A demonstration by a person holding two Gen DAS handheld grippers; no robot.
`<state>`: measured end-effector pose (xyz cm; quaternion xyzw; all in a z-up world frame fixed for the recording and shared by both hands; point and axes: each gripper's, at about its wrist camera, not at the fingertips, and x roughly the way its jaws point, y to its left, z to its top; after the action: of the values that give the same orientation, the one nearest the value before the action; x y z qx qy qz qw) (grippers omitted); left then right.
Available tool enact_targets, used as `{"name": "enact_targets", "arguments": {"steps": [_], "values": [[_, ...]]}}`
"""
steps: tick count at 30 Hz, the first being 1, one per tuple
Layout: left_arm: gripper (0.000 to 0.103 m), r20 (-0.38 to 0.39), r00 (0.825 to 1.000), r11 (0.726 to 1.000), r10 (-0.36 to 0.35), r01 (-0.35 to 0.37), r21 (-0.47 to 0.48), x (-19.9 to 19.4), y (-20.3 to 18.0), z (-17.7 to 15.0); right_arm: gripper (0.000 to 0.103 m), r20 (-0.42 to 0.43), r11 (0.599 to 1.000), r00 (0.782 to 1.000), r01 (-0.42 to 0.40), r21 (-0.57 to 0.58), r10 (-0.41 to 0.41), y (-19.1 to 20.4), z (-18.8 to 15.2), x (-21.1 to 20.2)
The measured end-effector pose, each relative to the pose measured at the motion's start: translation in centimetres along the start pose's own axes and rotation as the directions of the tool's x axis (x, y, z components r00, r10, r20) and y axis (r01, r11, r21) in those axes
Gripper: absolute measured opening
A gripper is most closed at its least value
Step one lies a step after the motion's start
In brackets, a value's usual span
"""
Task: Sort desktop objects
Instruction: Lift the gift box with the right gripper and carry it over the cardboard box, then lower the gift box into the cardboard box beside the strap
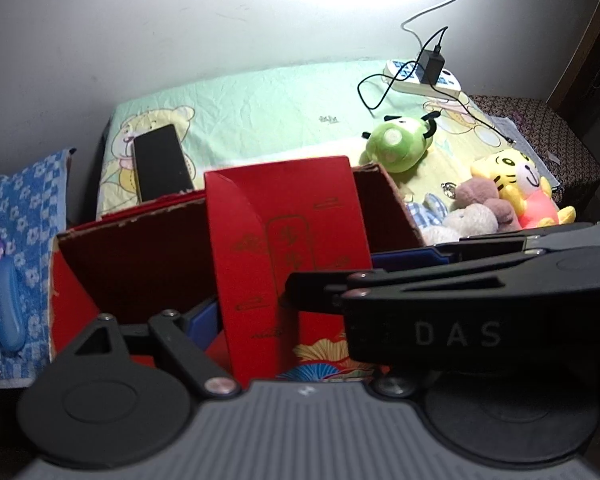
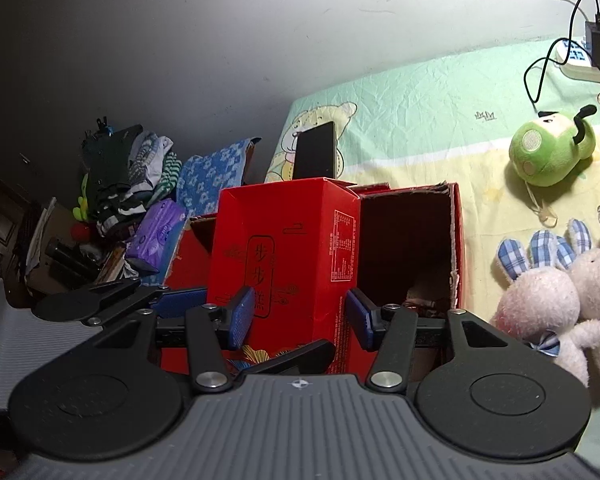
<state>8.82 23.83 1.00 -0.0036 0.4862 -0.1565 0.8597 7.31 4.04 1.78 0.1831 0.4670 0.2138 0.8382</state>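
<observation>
The lower part of the tall red carton (image 2: 284, 256) is hidden behind the right hand-held gripper (image 2: 298, 316). The floor of the open red box (image 2: 412, 240) lies in deep shadow (contents cannot be identified). In the left wrist view, the right finger of the left hand-held gripper (image 1: 300, 292) is covered by the other tool. The power strip (image 2: 592, 60) is cut off at the frame edge.
</observation>
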Motion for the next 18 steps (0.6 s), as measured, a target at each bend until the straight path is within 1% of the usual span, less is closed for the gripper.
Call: {"name": "enact_targets", "arguments": {"steps": [4, 8, 13, 18], "values": [[0.083, -0.053, 0.999, 1.000, -0.012, 0.012, -0.002, 2.3, 1.1, -0.3, 0.055, -0.041, 0.999, 0.999, 0.029, 0.016, -0.029, -0.2, -0.2, 2.1], [0.083, -0.110, 0.993, 0.999, -0.034, 0.032, -0.023, 4.5, 2.1, -0.6, 0.055, -0.095, 0.998, 0.994, 0.060, 0.035, -0.056, -0.7, -0.4, 4.2], [0.083, -0.174, 0.983, 0.998, -0.056, 0.050, -0.041, 6.8, 3.0, -0.9, 0.055, -0.158, 0.995, 0.983, 0.101, 0.025, -0.096, -0.7, -0.2, 6.1], [0.083, -0.236, 0.967, 0.993, -0.097, 0.077, -0.092, 8.7, 4.1, -1.3, 0.054, -0.227, 0.990, 0.966, 0.137, 0.023, -0.128, -0.9, 0.0, 8.0]]}}
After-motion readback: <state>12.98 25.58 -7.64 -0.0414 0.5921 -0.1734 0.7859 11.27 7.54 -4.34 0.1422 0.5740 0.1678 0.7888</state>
